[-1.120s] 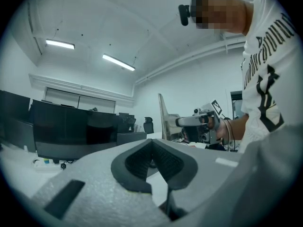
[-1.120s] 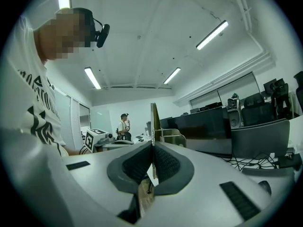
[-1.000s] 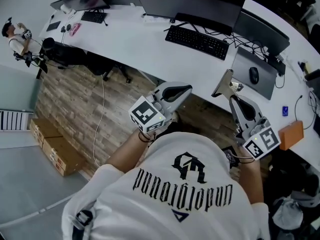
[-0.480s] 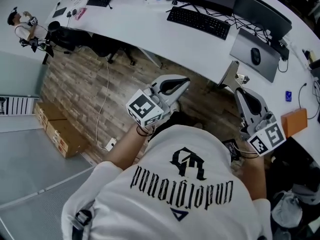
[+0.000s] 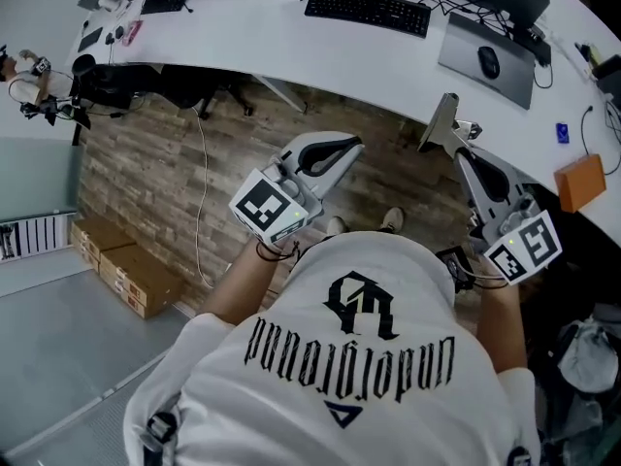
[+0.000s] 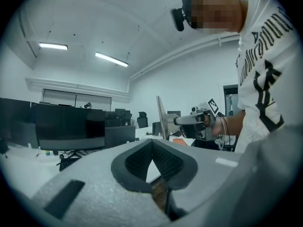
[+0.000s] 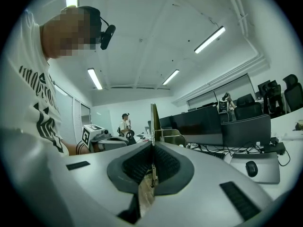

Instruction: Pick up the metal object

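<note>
The metal object (image 5: 442, 124) is a thin flat silvery plate with a small bracket at its base. It stands up out of my right gripper (image 5: 456, 151), which is shut on its lower edge, in the air over the wooden floor in front of the desk. In the right gripper view the plate (image 7: 154, 122) rises edge-on from between the closed pads. My left gripper (image 5: 342, 149) is held level beside it, shut with nothing in it. The left gripper view shows its tips touching, with the plate (image 6: 161, 119) and the right gripper (image 6: 191, 121) beyond.
A curved white desk (image 5: 291, 51) runs across the top with a keyboard (image 5: 367, 10), a mouse (image 5: 488, 62) on a grey mat and an orange box (image 5: 580, 183). Cardboard boxes (image 5: 121, 270) lie on the floor at left. Another person (image 5: 24, 71) stands far left.
The desk has slid toward the top of the head view, and both grippers, with the plate still held, now sit farther back from it. Neither gripper's jaws changed.
</note>
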